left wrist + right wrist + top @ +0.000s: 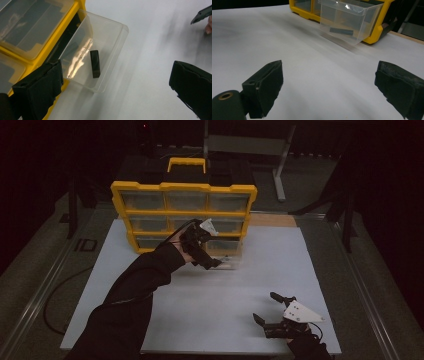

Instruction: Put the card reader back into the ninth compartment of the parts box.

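Left gripper (216, 261) at the pulled-out drawer (110, 50), fingers (40, 90) wide apart and clamped on nothing, hovering just above the drawer's near corner in the left gripper view. Drawer of clear plastic, drawn most of the way out of the bottom row of the yellow cabinet (182, 190), rear end apparently still in its slot. Inside, a small black block (95, 63) lying flat on the drawer floor, near the middle, apart from the walls. Same block visible through the clear front wall in the right gripper view (341, 31).

Right gripper (272, 312) low over the near right part of the white desk (210, 305), well apart from the drawer, fingers (265, 87) spread wide, nothing between them, pointed toward the cabinet.

Judged from the layout: drawer opening probably done, or nearly so. Block not yet grasped, still resting in the drawer. Likely left: lowering the left fingers into the drawer, closing on the block, lifting it clear, setting it on the desk or handing it across, then perhaps pushing the drawer shut. Alternatively, block just placed and only the closing push left; cannot tell which from these pictures. Other drawers in the cabinet shut, contents too dim to make out.
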`<state>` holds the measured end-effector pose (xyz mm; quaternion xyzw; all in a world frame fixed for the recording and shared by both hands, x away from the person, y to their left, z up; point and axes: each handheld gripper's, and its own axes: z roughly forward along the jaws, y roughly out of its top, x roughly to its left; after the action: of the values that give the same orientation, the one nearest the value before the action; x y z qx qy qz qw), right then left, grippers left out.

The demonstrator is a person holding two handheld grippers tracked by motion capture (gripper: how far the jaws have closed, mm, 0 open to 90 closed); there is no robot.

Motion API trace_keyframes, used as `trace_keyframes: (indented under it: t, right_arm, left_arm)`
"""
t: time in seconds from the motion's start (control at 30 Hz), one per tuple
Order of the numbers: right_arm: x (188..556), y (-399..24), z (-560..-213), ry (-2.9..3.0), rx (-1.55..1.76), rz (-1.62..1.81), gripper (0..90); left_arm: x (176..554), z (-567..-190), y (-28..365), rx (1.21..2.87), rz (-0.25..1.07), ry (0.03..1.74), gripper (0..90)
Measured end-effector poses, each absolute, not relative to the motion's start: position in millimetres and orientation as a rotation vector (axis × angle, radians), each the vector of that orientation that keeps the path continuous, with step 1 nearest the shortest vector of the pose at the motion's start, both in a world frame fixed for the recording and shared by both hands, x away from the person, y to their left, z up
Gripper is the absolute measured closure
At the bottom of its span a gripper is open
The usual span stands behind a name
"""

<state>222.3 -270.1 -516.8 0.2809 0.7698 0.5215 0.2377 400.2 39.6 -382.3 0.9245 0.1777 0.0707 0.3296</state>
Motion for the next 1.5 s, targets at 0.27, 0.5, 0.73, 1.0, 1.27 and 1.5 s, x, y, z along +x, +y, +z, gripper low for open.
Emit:
trace_keyframes:
  t: [0.27, 0.5, 0.73, 1.0, 1.27, 1.5]
  right_arm:
    - [222, -270, -517, 2.108, 0.775, 1.431, 8.3]
    - [222, -270, -517, 2.105, 0.771, 1.431, 8.3]
    - [222, -269, -517, 2.107, 0.77, 1.426, 8.3]
    - [222, -269, -518, 2.109, 0.769, 1.433, 8.3]
    - [222, -268, -517, 2.103, 0.784, 1.438, 8.3]
    - [222, -268, -517, 2.108, 0.784, 1.434, 8.3]
  left_arm:
    - [393, -386, 46, 2.404, 0.189, 0.445, 0.3]
    - [386, -391, 58, 2.405, 0.186, 0.442, 0.3]
    - [379, -393, 72, 2.378, 0.179, 0.469, 0.3]
    - [369, -397, 91, 2.355, 0.176, 0.494, 0.3]
    - [356, -399, 109, 2.333, 0.194, 0.508, 0.3]
    - [345, -401, 120, 2.322, 0.215, 0.509, 0.3]
